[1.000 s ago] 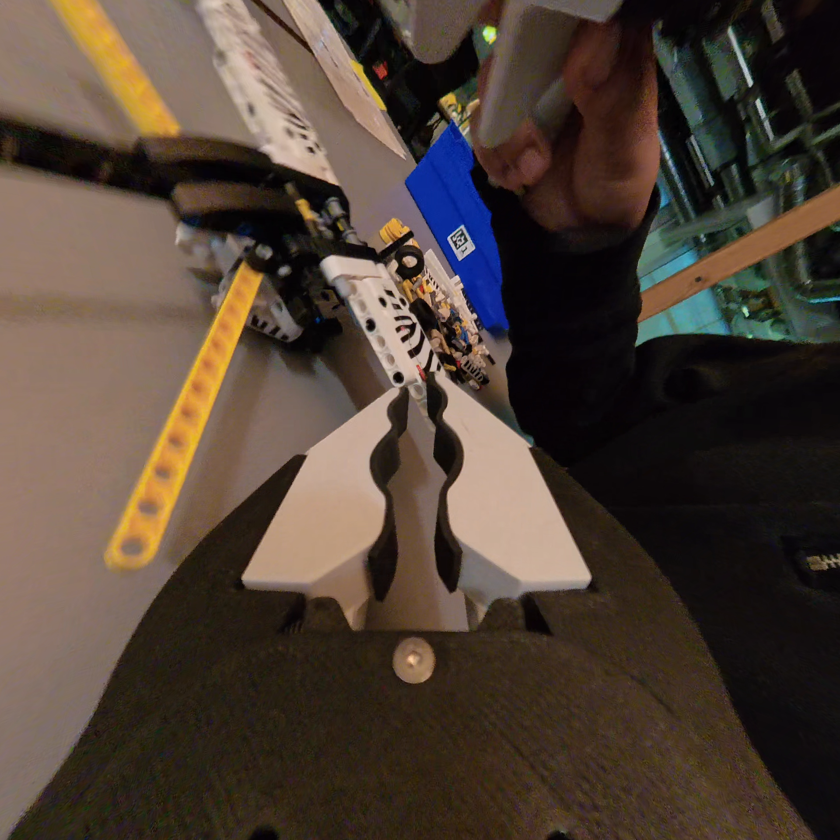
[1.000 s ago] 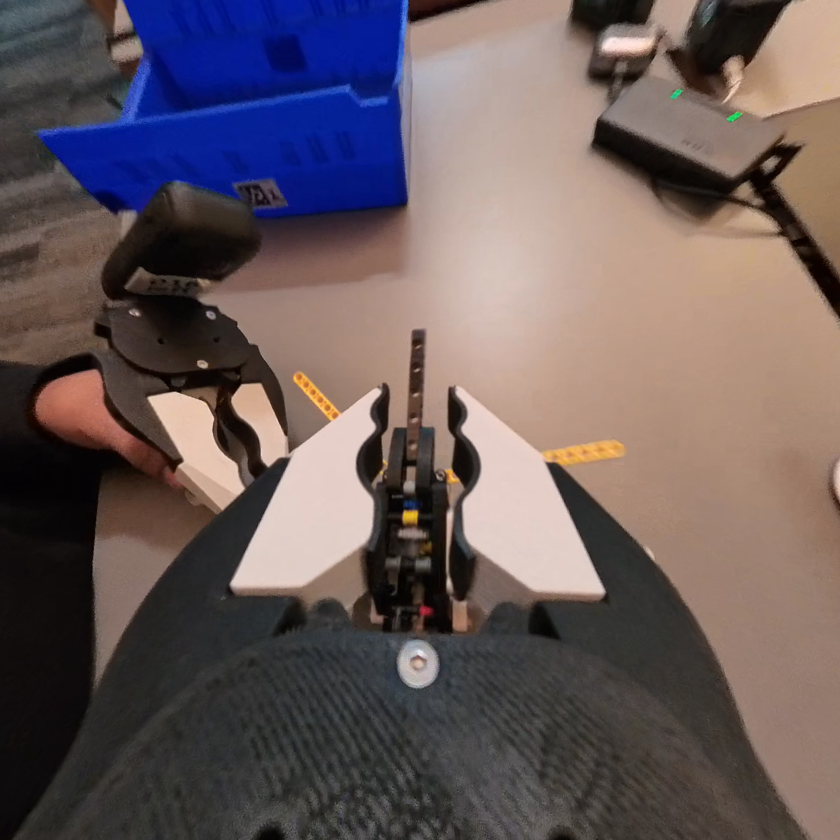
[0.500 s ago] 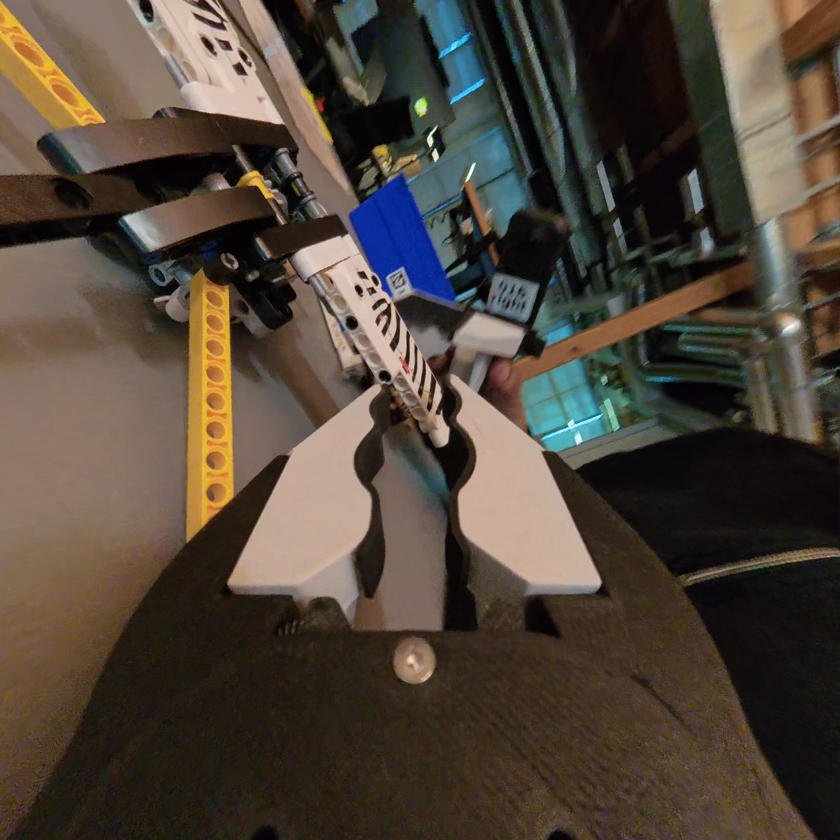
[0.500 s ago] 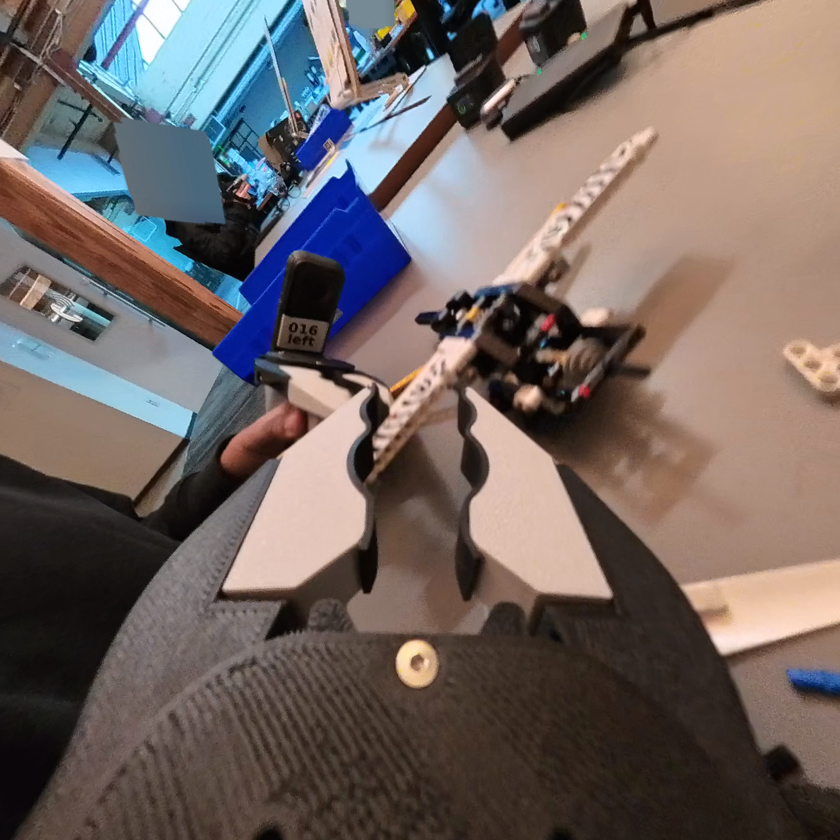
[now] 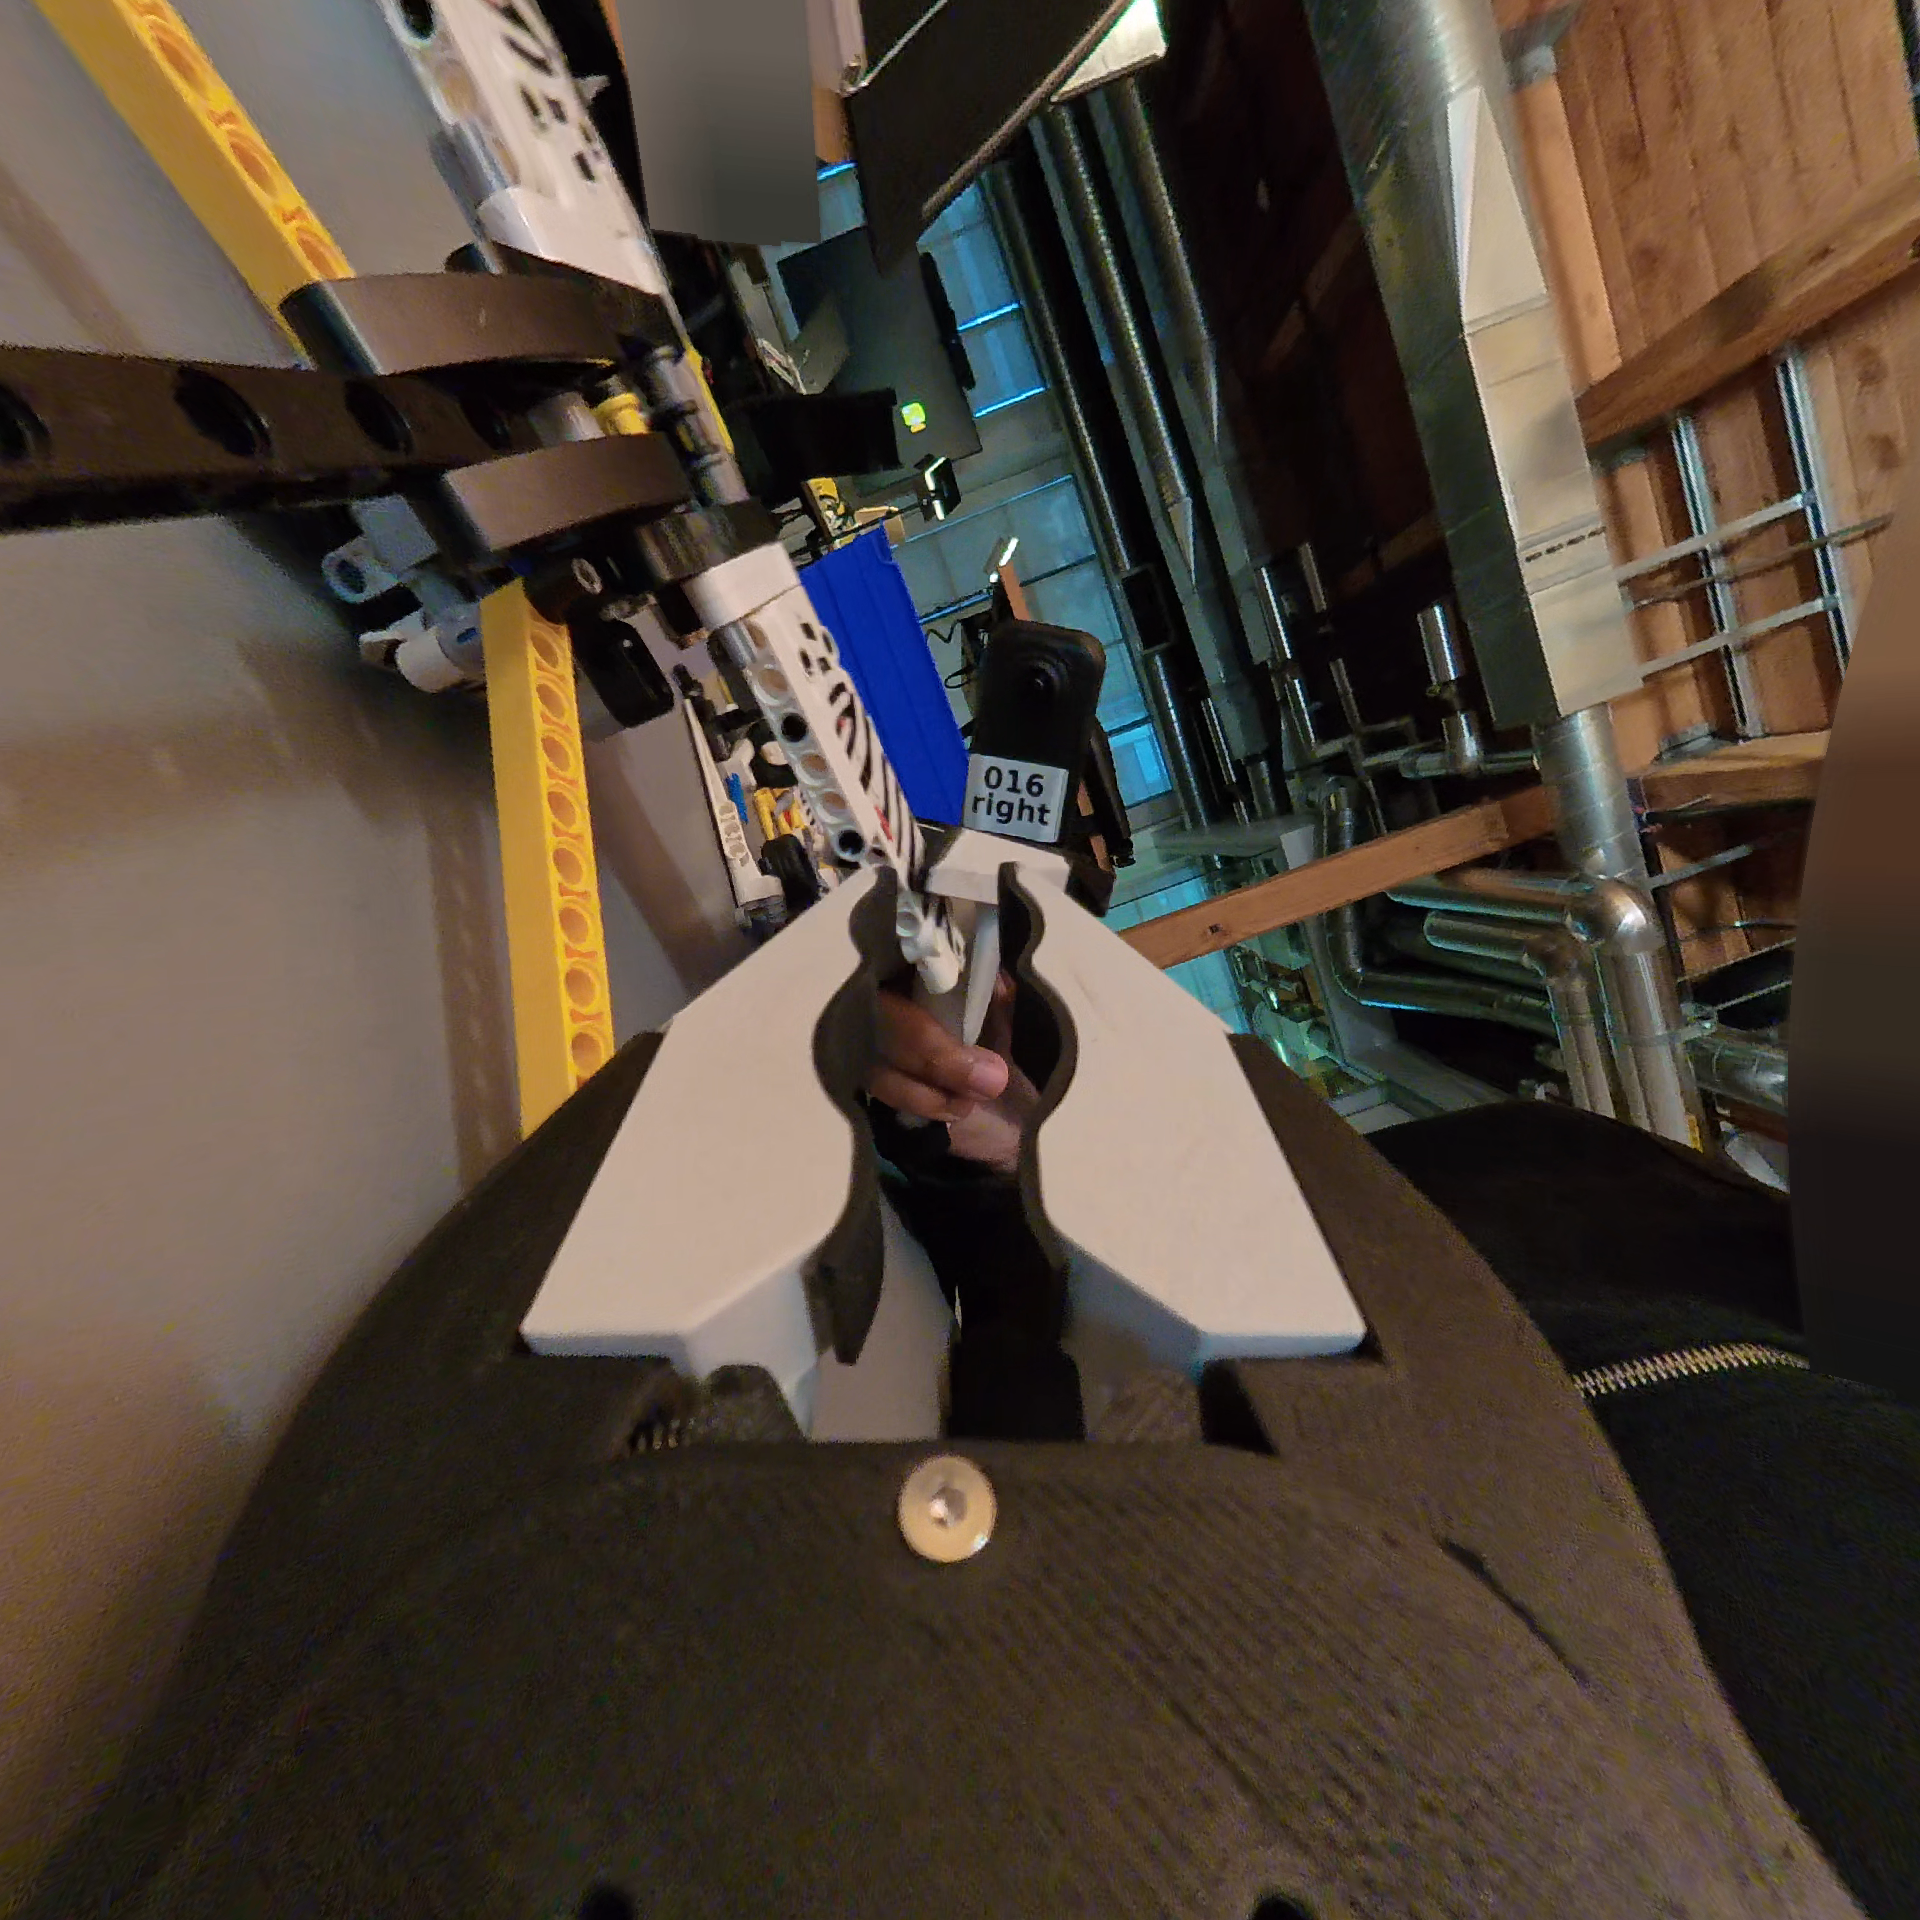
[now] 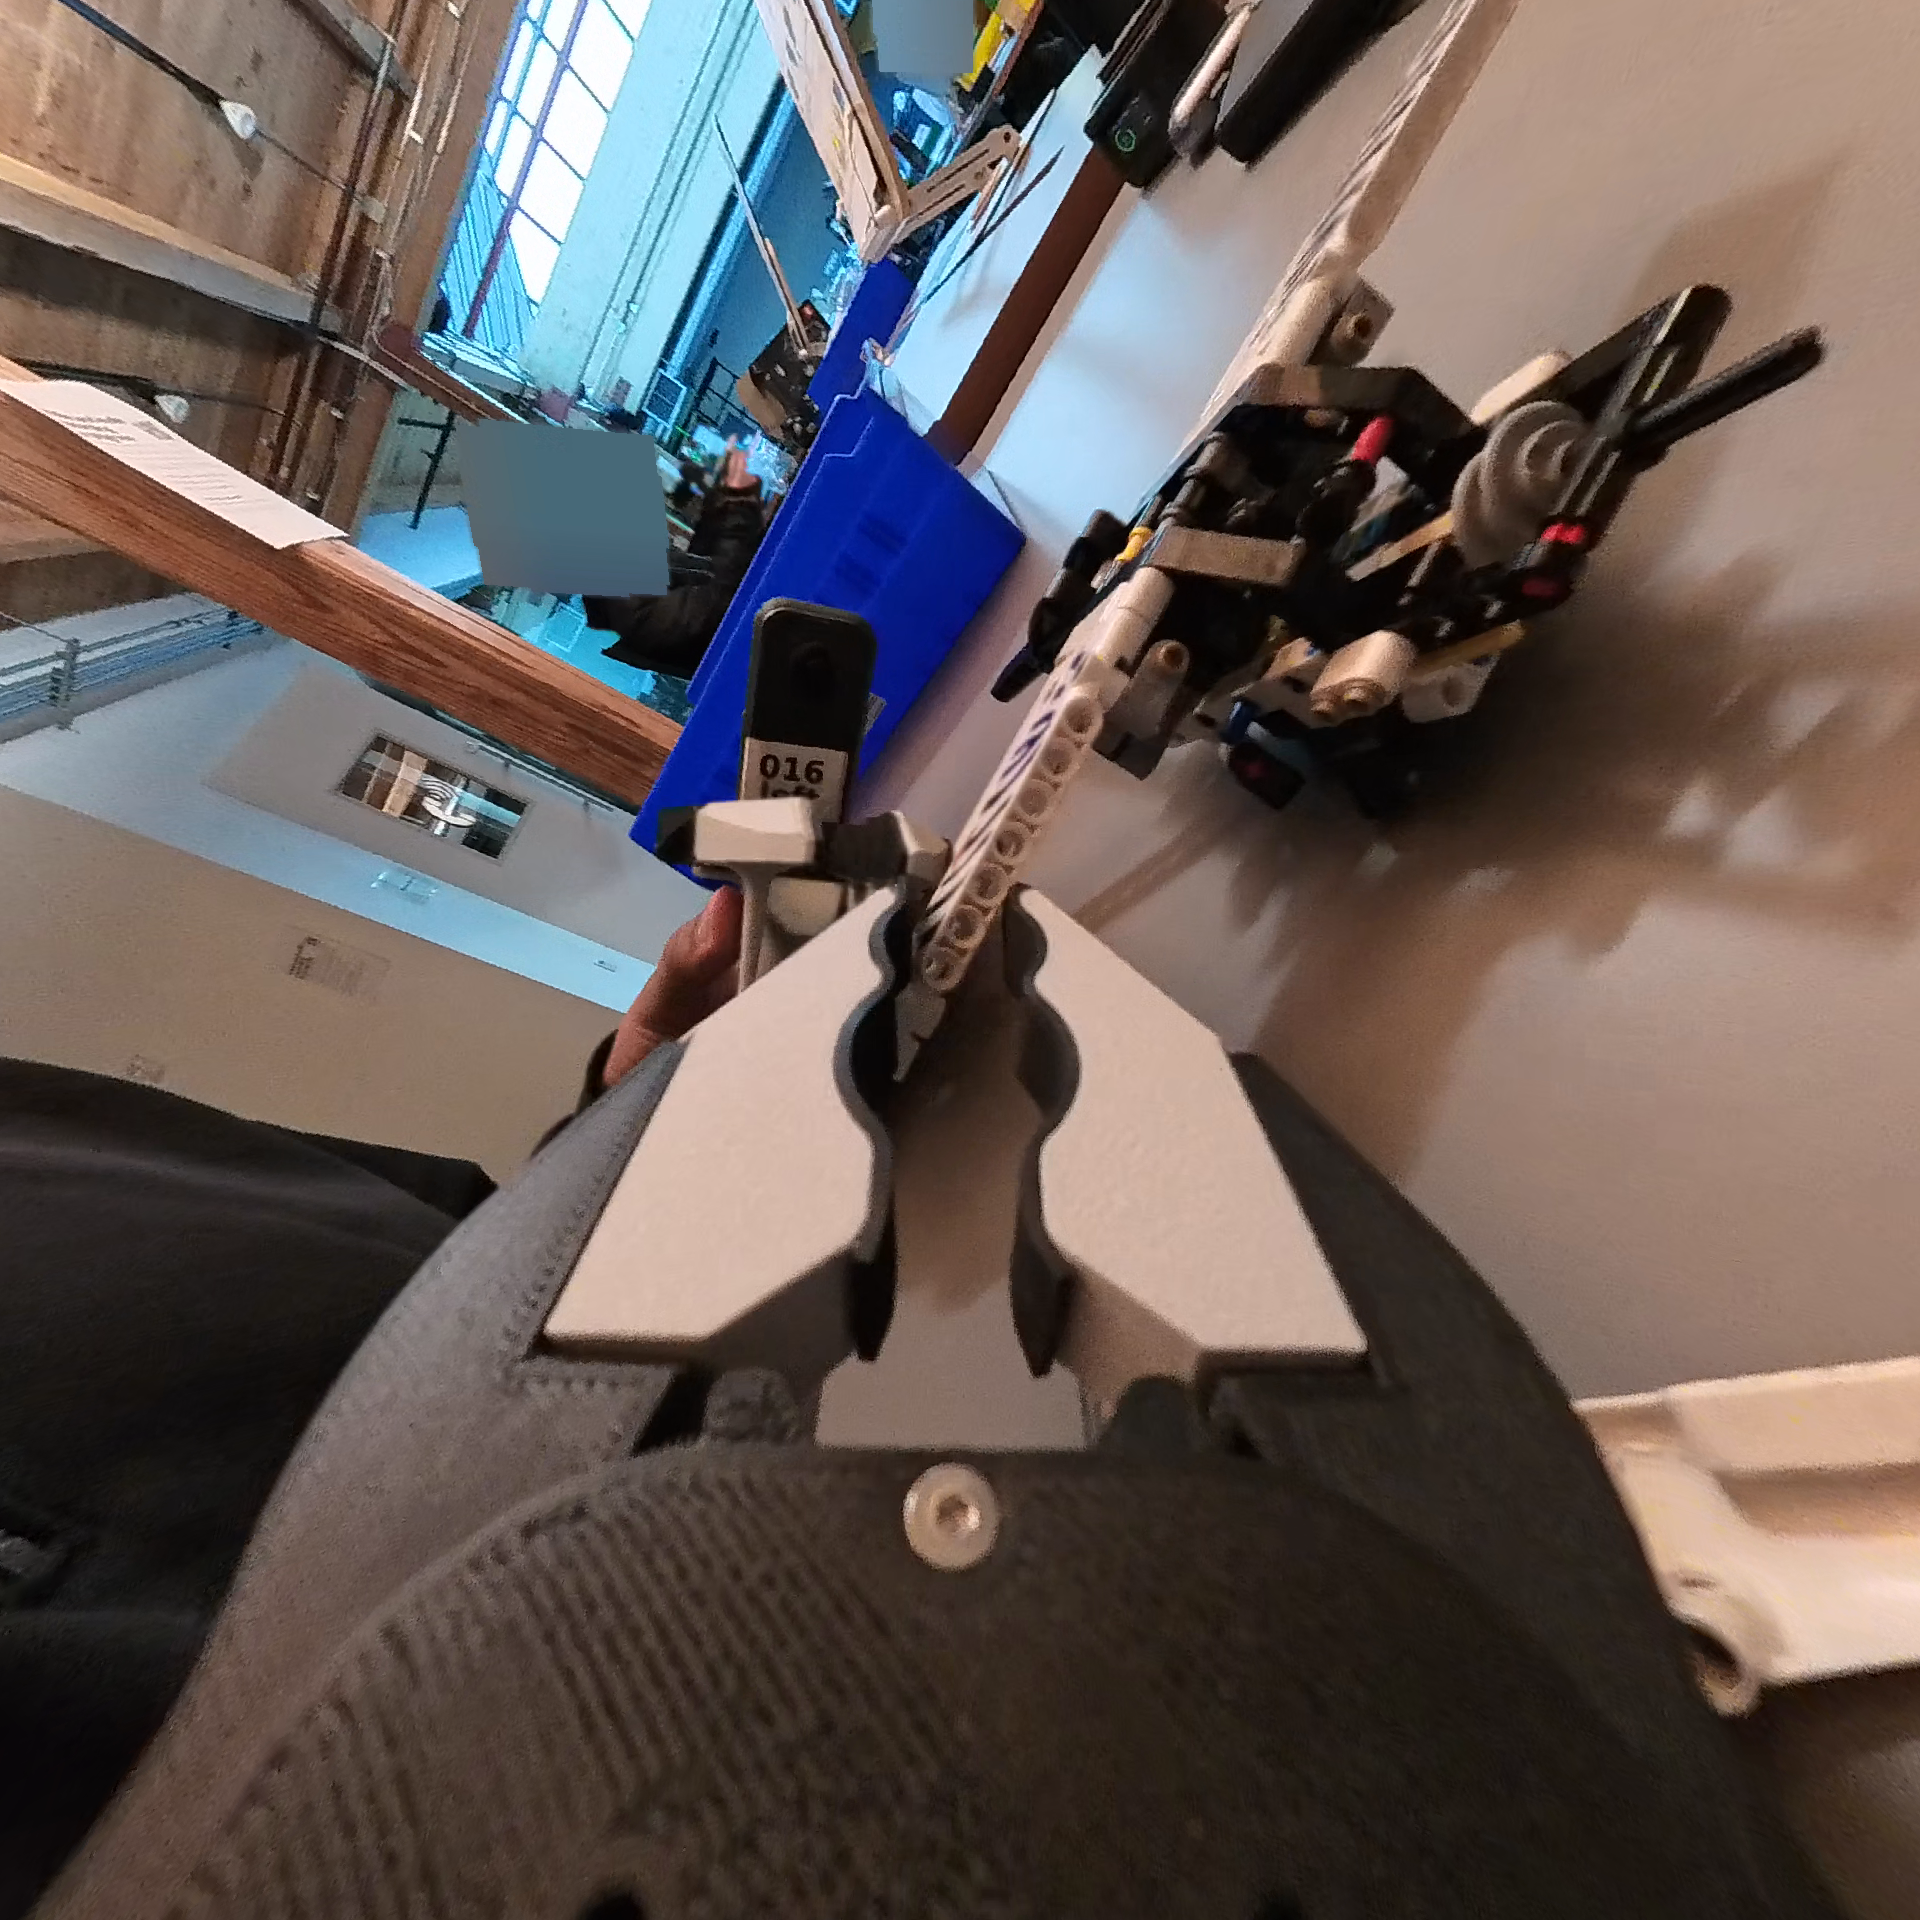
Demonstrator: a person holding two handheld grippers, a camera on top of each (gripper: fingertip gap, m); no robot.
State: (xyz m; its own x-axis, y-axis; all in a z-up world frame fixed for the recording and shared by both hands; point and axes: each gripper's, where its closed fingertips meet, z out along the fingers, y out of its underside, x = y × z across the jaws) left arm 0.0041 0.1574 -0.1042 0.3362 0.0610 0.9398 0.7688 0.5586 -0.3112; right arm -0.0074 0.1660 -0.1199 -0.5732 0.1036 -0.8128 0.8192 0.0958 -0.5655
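Both my grippers meet at the free end of one white perforated beam (image 6: pixel 1013 831) with dark stripes, which sticks out from a small brick-built model (image 6: pixel 1351 582) lying on the grey tabletop (image 6: pixel 1558 1039). My right gripper (image 6: pixel 961 940) has its fingers drawn in around the beam's tip; the beam runs between the dark pads, close against the left one, but I cannot tell whether both pads press on it. My left gripper (image 5: pixel 940 914) has the same striped beam (image 5: pixel 831 748) entering between its fingertips, lying along the left pad, with a visible gap to the right pad, so it is spread rather than pinching. Seen from the left side, the other gripper's white fingertip (image 5: pixel 982 883) sits just beyond the beam's end, with the hand (image 5: pixel 935 1070) that carries it behind. From the right side, the left gripper's white fingers (image 6: pixel 790 842) stand just left of the beam, touching or nearly so. Away from the beam, the model's body bears black links, grey gears and red pins. A long yellow holed beam (image 5: pixel 551 810) and a black one (image 5: pixel 208 436) project from the model. A blue bin (image 6: pixel 862 582) stands beyond the model, and a white tray-like piece (image 6: pixel 1766 1507) lies on the near side of it.
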